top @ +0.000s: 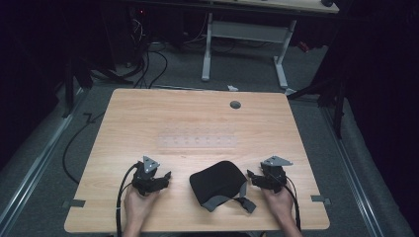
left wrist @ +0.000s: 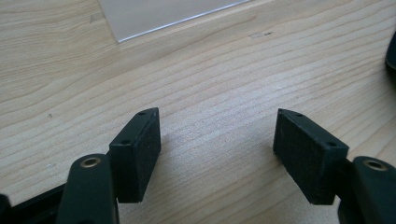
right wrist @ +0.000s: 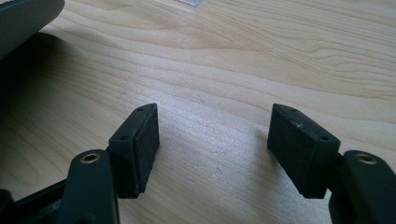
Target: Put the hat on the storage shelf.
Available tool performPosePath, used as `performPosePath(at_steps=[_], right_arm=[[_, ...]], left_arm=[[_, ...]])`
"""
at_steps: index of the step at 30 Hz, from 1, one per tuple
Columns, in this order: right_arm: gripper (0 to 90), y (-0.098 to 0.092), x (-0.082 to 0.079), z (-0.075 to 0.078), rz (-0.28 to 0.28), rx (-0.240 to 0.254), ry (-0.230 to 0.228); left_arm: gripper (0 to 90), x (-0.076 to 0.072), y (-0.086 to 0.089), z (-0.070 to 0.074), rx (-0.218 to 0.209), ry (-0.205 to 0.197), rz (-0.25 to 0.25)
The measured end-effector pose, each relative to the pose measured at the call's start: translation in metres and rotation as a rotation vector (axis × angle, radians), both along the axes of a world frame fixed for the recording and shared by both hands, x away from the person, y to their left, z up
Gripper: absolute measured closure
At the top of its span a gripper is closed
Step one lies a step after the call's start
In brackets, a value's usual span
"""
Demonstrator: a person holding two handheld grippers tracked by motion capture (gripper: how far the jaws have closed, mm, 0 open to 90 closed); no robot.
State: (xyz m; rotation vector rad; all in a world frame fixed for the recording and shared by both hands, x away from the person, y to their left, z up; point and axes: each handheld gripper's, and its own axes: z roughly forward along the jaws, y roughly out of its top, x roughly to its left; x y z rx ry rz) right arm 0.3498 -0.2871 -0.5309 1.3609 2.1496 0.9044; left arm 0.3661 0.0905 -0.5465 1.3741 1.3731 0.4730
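Left gripper [top: 167, 177] and right gripper [top: 250, 176] fingers wide apart (holding nothing)

A black cap [top: 219, 181] lies on the wooden table [top: 197, 113] between two hand-held grippers, touching neither.

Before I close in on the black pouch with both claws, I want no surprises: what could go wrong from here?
1. The grey straps trail loose off the black pouch toward the right claw; a pad may snag one and drag the pouch.
2. The pouch looks soft, so the open left claw might push it rather than grip it.
3. The pouch lies near the table's front edge; a shove toward you could tip it off.
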Motion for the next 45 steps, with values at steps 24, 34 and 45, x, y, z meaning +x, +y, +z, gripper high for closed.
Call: performPosePath(at_steps=[24,34,45], right_arm=[[31.3,0.0016,0.0,-0.0002,0.001,-0.001,0.004],[31.7,0.0015,-0.0001,-0.0002,-0.002,0.0,0.003],[40.1,-0.0003,-0.0006,0.001,-0.017,0.0,0.002]], left_arm=[[30.8,-0.0007,-0.0007,-0.0001,-0.001,0.0,-0.001],[30.5,-0.0009,-0.0008,-0.0001,0.0,0.001,-0.001],[30.2,-0.0011,-0.0009,-0.0001,-0.001,0.001,0.0]])
